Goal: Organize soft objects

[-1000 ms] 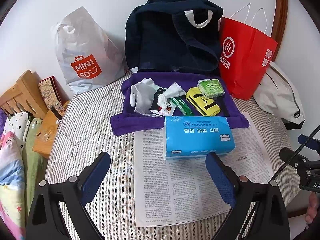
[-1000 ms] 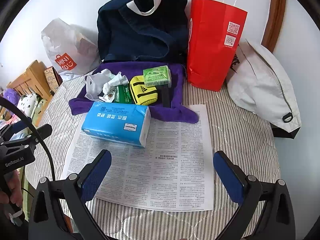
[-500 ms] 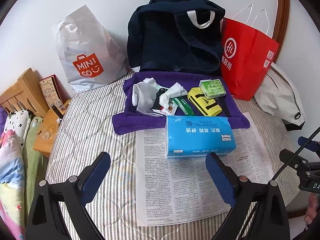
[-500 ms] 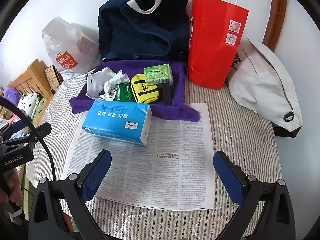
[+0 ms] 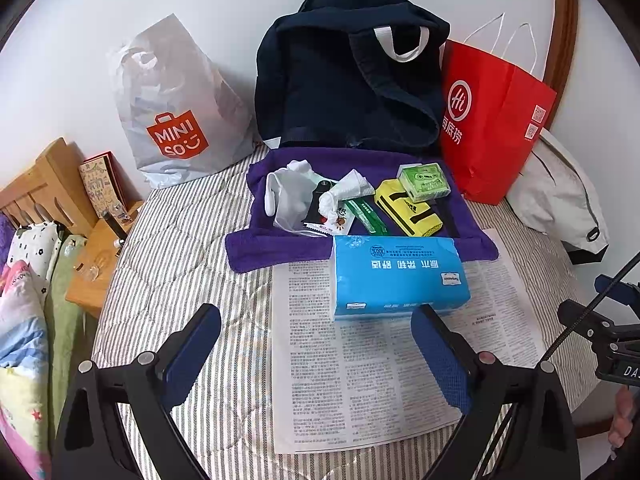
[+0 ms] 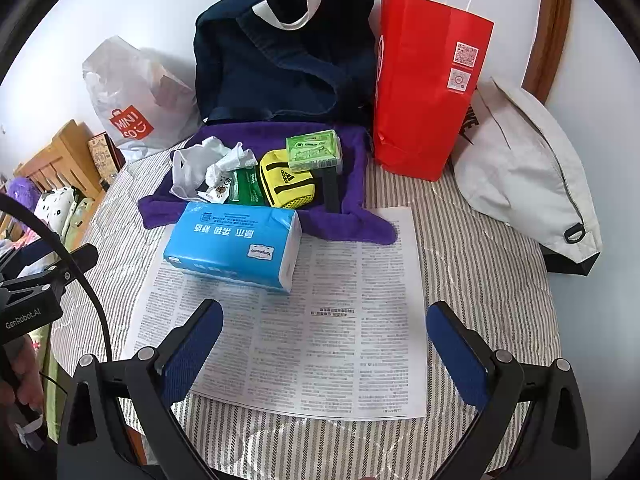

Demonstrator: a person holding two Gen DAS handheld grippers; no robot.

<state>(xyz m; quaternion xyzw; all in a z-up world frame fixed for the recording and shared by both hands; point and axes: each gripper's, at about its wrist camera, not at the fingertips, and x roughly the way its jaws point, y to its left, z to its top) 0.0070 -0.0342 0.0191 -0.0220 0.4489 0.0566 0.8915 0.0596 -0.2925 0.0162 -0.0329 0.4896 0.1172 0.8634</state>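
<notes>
A blue tissue pack [image 5: 398, 276] [image 6: 234, 242] lies on a newspaper sheet [image 5: 384, 360] [image 6: 320, 320] on the striped bed. Behind it a purple towel [image 5: 280, 244] [image 6: 352, 224] carries a white plastic bag [image 5: 288, 196], crumpled tissue [image 5: 344, 192], a green packet [image 5: 366, 216], a yellow pouch [image 5: 408, 212] [image 6: 286, 184] and a green tissue packet [image 5: 424, 182] [image 6: 314, 150]. My left gripper [image 5: 316, 340] is open and empty, just short of the blue pack. My right gripper [image 6: 324, 340] is open and empty above the newspaper.
Along the wall stand a white Miniso bag [image 5: 176, 108], a dark blue tote bag [image 5: 348, 72] [image 6: 284, 60], a red paper bag [image 5: 492, 120] [image 6: 424, 84] and a grey-white bag [image 5: 560, 196] [image 6: 524, 176]. A wooden headboard and shelf [image 5: 52, 192] are at left.
Both grippers have crept slightly forward toward the items; the blue pack looms a little closer. Jaws stay open and nothing on the bed has moved.
</notes>
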